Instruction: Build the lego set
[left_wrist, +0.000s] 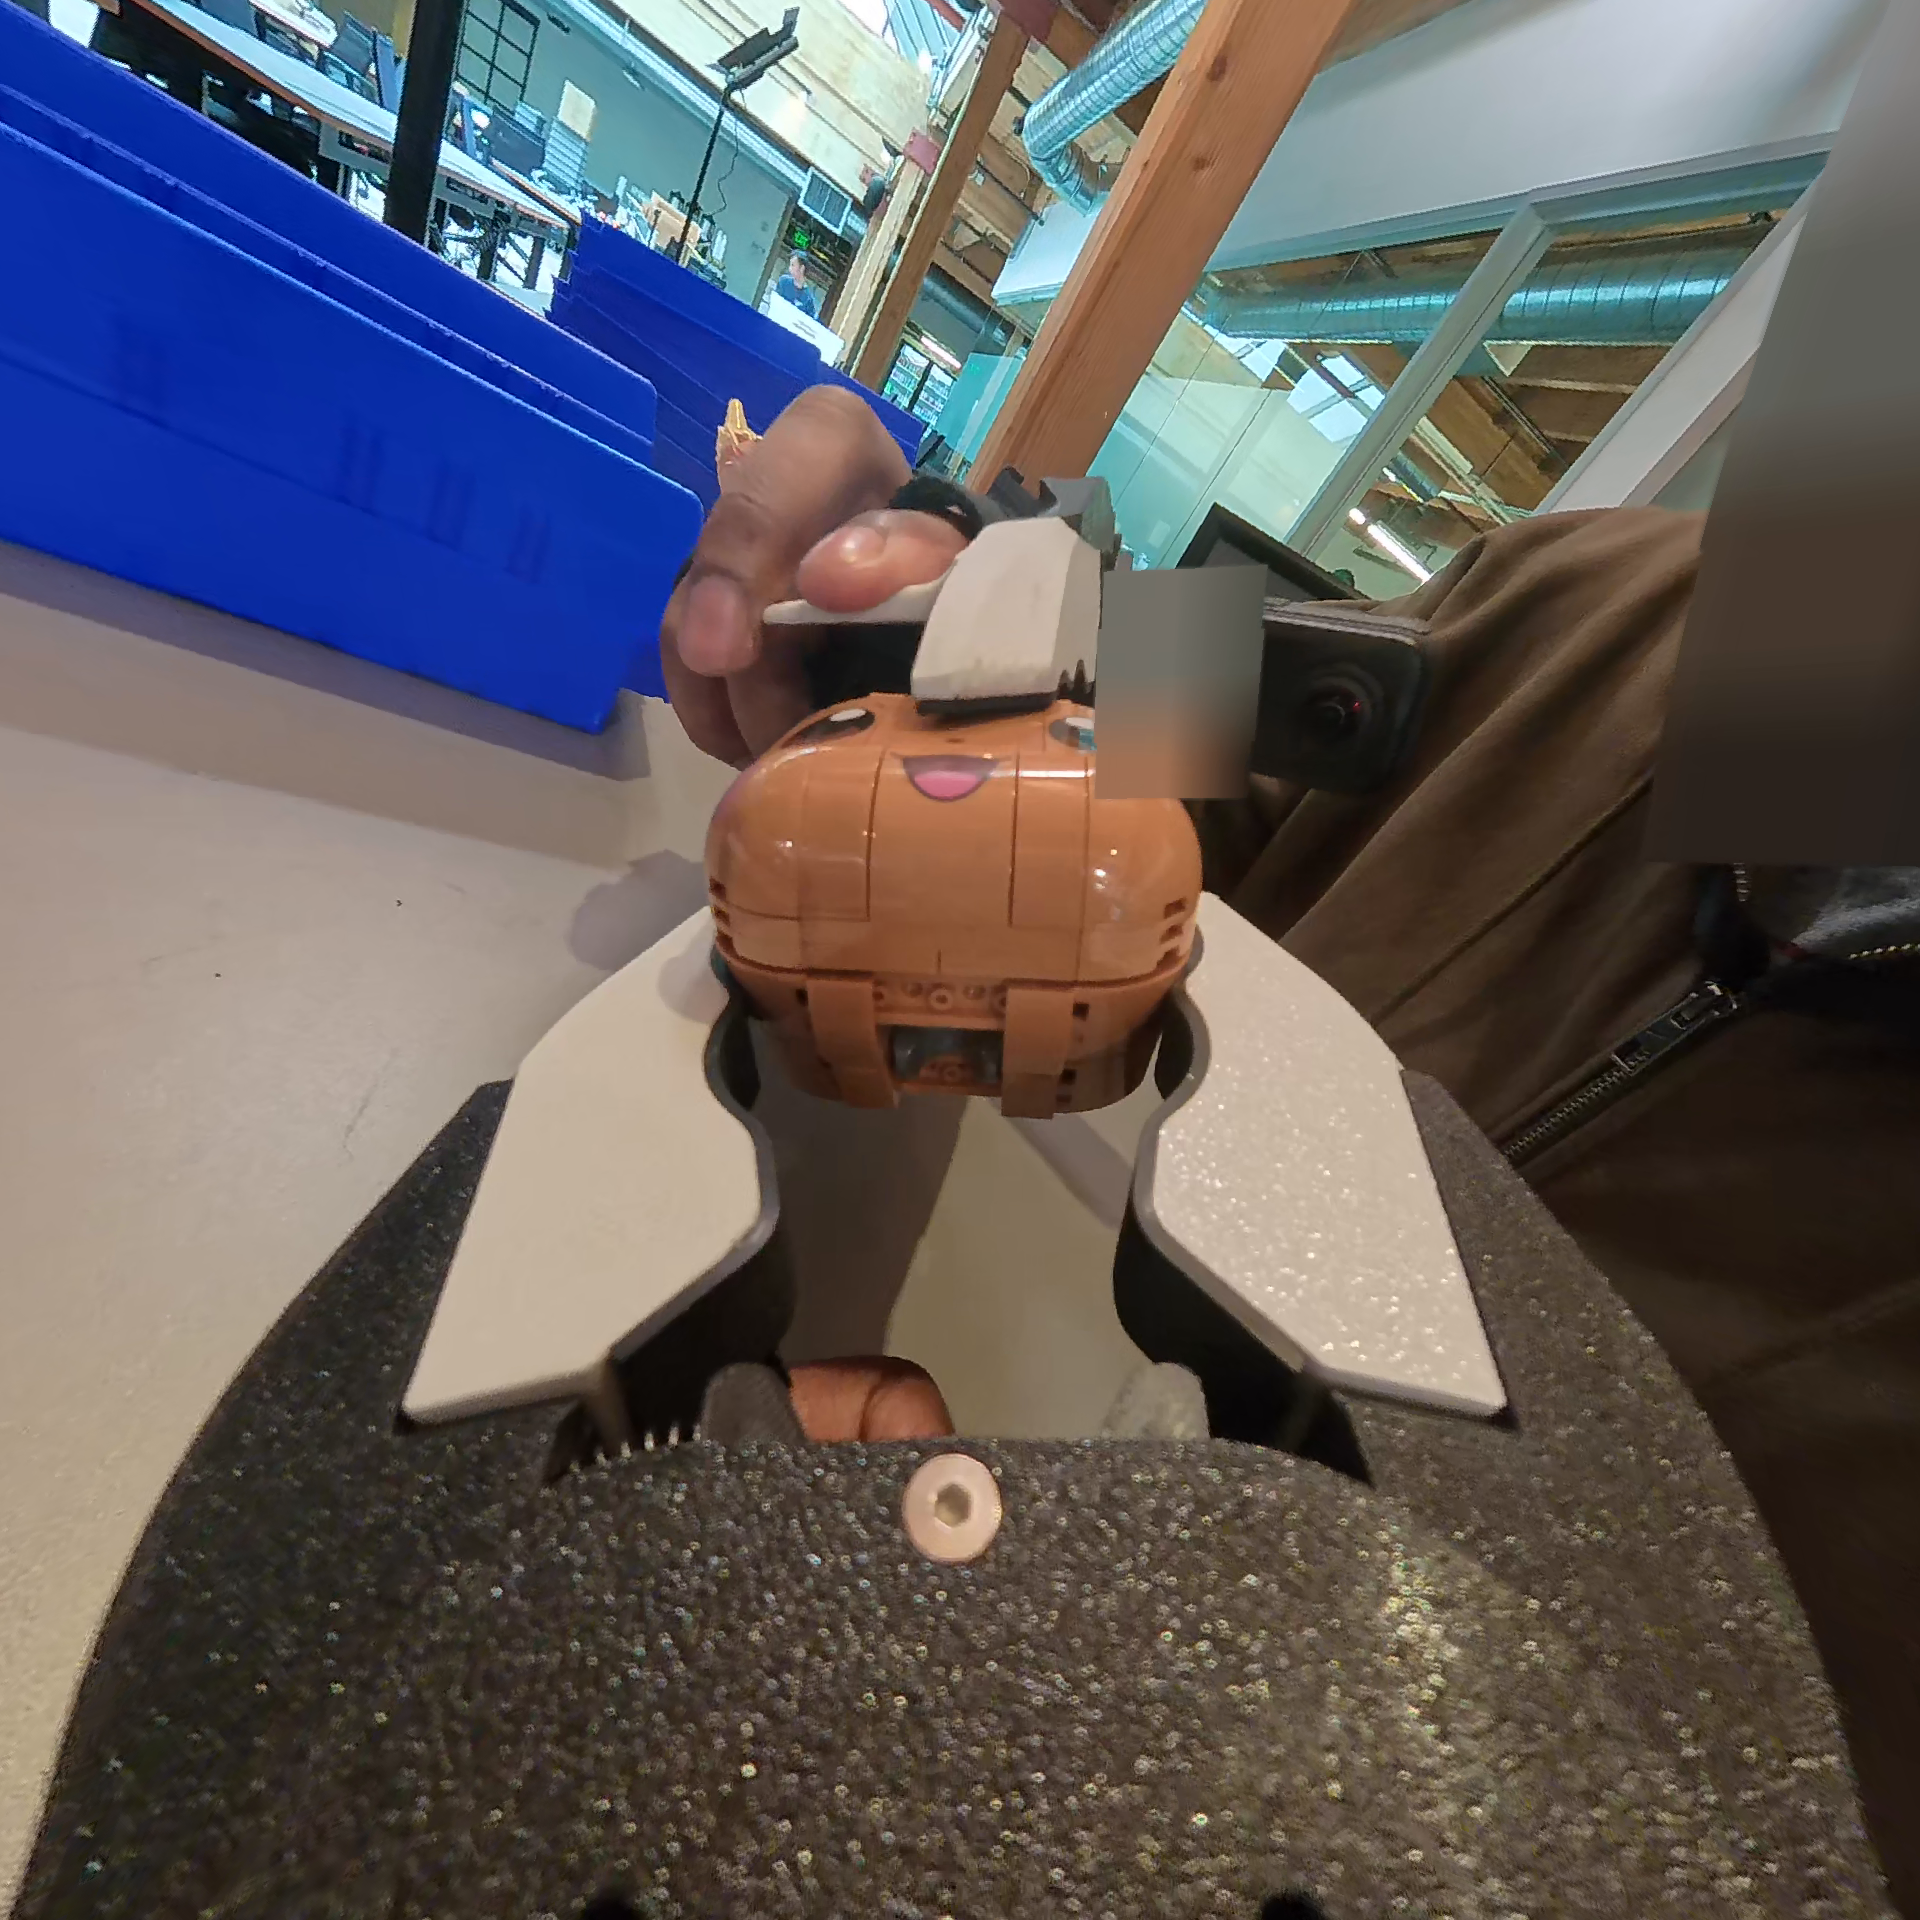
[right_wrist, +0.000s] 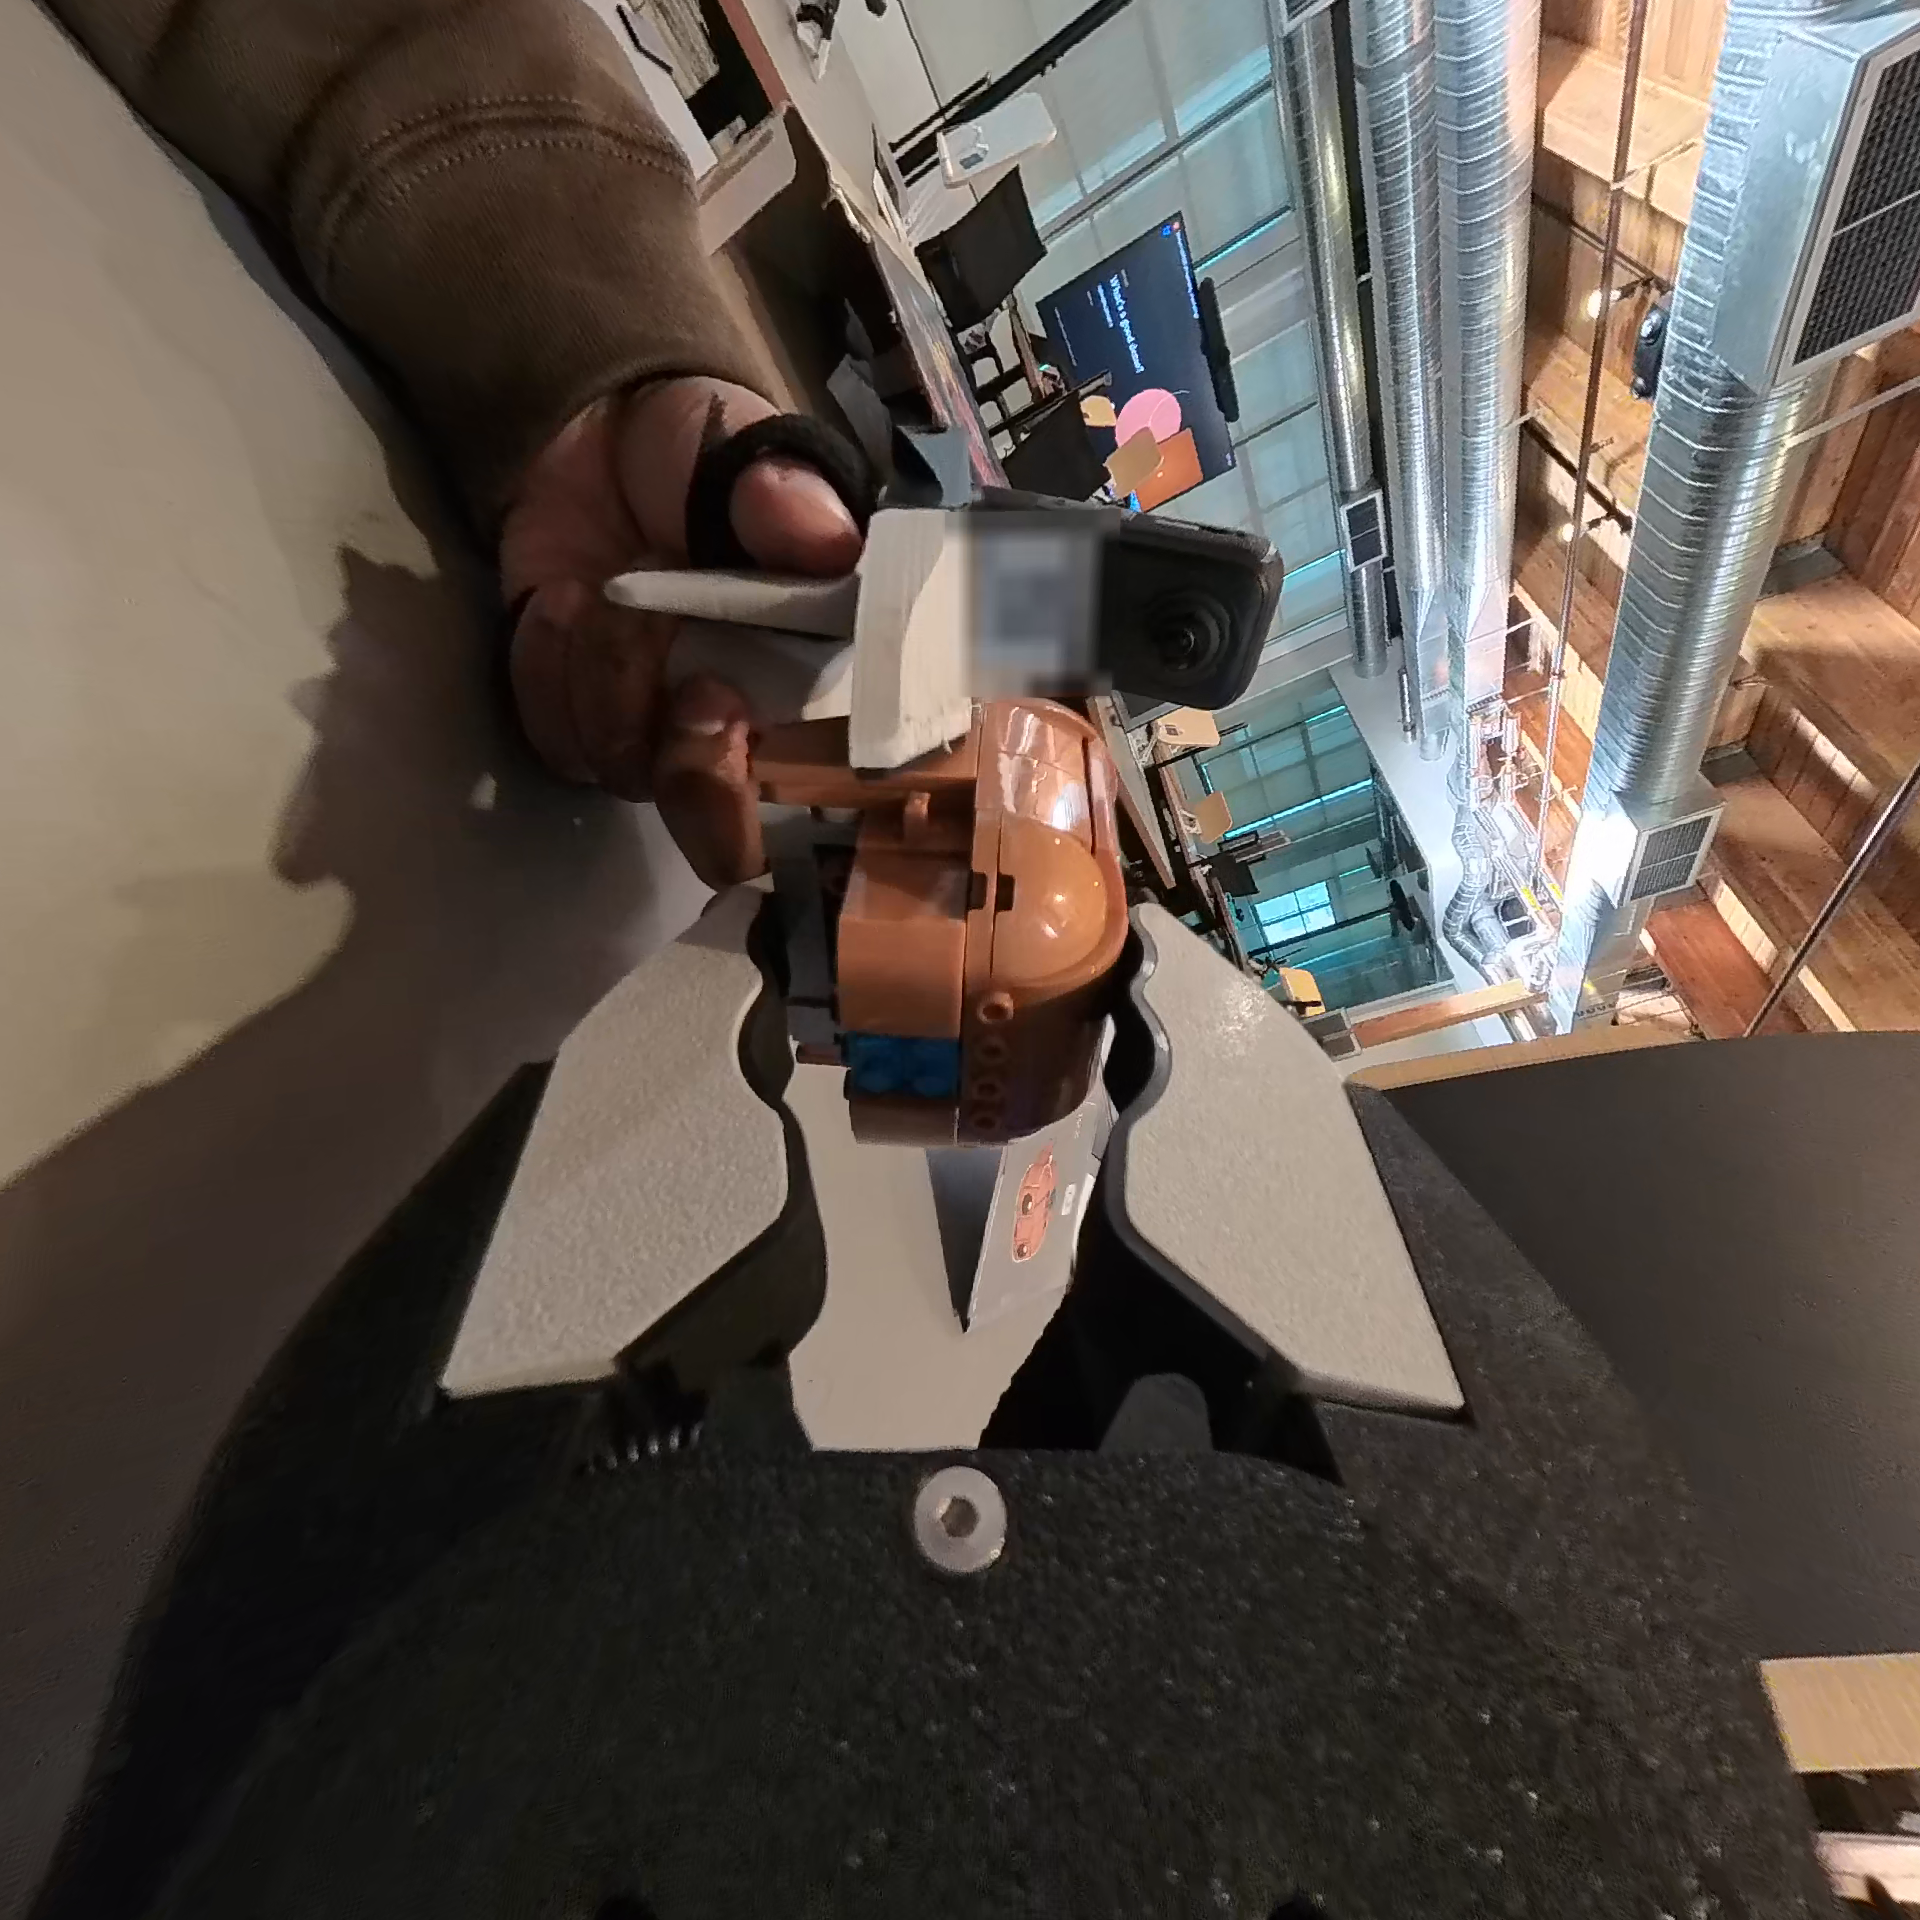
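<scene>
White table (left_wrist: 208, 1039), one brown lego head (left_wrist: 951, 883), two tools

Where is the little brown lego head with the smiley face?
In both views, the brown lego head is held off the table, pinched between the left tool and right tool.

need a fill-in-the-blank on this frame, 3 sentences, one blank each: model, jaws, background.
1. The brown lego model has a printed face with a ______ tongue.
2. Both the left gripper and the right gripper have their jaws shut on the ______.
3. Behind the model in the left wrist view, the bins stacked on the table are ______ in colour.

Missing words: pink; model; blue
</scene>
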